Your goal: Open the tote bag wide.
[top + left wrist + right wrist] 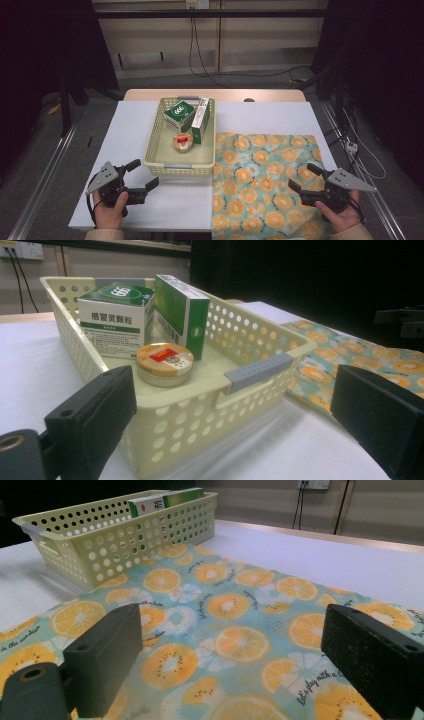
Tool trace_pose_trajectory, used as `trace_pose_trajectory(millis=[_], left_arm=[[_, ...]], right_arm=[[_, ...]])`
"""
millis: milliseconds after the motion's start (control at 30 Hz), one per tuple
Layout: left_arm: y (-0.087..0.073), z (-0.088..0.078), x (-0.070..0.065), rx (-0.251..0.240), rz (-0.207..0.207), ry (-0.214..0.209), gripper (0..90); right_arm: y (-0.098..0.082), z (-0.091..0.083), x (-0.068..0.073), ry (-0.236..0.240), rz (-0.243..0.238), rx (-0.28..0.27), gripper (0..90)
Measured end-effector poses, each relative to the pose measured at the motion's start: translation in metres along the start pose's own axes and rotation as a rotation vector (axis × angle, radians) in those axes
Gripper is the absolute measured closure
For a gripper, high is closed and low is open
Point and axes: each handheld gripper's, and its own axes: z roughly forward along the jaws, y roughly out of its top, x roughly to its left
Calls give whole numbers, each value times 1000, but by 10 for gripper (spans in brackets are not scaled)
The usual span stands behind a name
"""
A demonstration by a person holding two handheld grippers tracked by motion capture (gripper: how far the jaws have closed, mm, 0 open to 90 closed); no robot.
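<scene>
- high view: the left gripper (pixel 142 175) is near the person, its jaws wide with nothing in them, just near of the basket (pixel 155 150). the right gripper (pixel 304 178) sits over the orange cloth (pixel 260 185), jaws wide too.
- left gripper view: the basket (pixel 175 410) is just past the fingers (pixel 95 415). a round tin (pixel 164 362) and two green boxes (pixel 150 315) are inside.
- right gripper view: the cloth (pixel 225 625) lies under and between the fingers (pixel 102 655), with the basket (pixel 115 530) far left.
</scene>
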Motion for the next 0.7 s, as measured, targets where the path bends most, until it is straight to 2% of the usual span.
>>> trace_pose_trajectory(millis=[200, 233, 333, 433, 467, 500, 633, 667, 700], left_arm=[[0, 0, 0, -5, -3, -1, 43], [0, 0, 0, -3, -4, -2, 43], [0, 1, -1, -3, -3, -6, 43], [-1, 1, -2, -7, -10, -5, 43], [-1, 0, -2, -8, -15, -3, 43], [-1, 0, -2, -4, -4, -2, 43], [0, 1, -2, -8, -1, -6, 43], [0, 1, -2, -4, 1, -6, 43], [0, 1, -2, -4, 1, -6, 43]], right_arm=[[1, 2, 1, 9, -12, 19, 92], [3, 2, 3, 20, -27, 33, 91], [9, 2, 5, 33, -30, 44, 88], [22, 2, 6, 50, -47, 56, 85], [27, 4, 6, 70, -56, 64, 83], [32, 6, 5, 75, -62, 80, 74], [56, 18, 5, 103, -79, 148, 75], [66, 23, 4, 109, -90, 152, 76], [66, 23, 4, 109, -90, 152, 76]])
